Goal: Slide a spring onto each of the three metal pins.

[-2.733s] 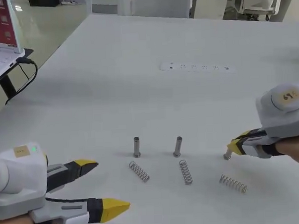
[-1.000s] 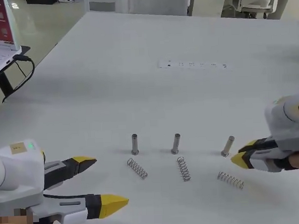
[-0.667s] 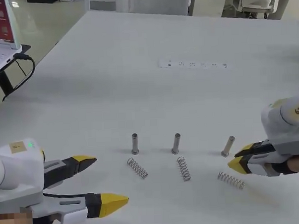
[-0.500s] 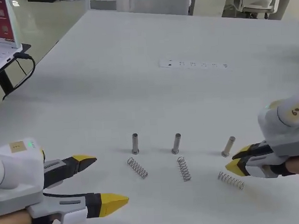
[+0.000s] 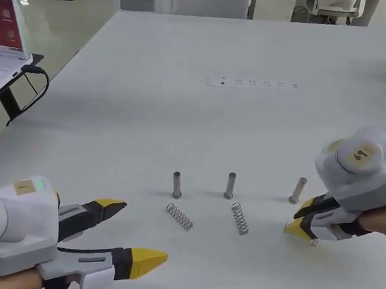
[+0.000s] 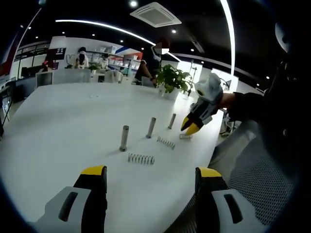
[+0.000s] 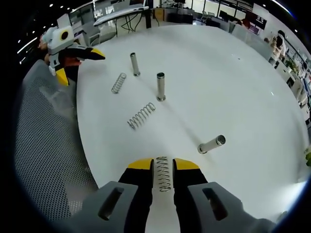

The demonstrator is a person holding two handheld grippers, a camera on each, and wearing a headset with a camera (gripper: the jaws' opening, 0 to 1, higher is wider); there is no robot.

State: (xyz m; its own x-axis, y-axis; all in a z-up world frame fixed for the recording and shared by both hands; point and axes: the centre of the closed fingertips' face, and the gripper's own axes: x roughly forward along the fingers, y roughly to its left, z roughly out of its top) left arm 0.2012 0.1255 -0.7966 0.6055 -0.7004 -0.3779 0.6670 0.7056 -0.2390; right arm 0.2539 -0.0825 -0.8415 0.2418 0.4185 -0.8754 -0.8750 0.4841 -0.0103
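Nearest, the left gripper (image 6: 148, 172) hangs wide open over the table (image 5: 179, 119) (likely kept free to steady a pin). The right gripper (image 7: 164, 165) straddles one spring (image 7: 163, 178) lying flat, jaws narrow, probably to lift it; a firm pinch cannot be told. Beyond, two springs (image 5: 179, 217) lie loose, uncontained, before three bare pins (image 5: 230, 185).

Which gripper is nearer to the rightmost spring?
Right. The right gripper has its fingers flanking the rightmost spring; the left gripper is far away, beyond the leftmost spring.
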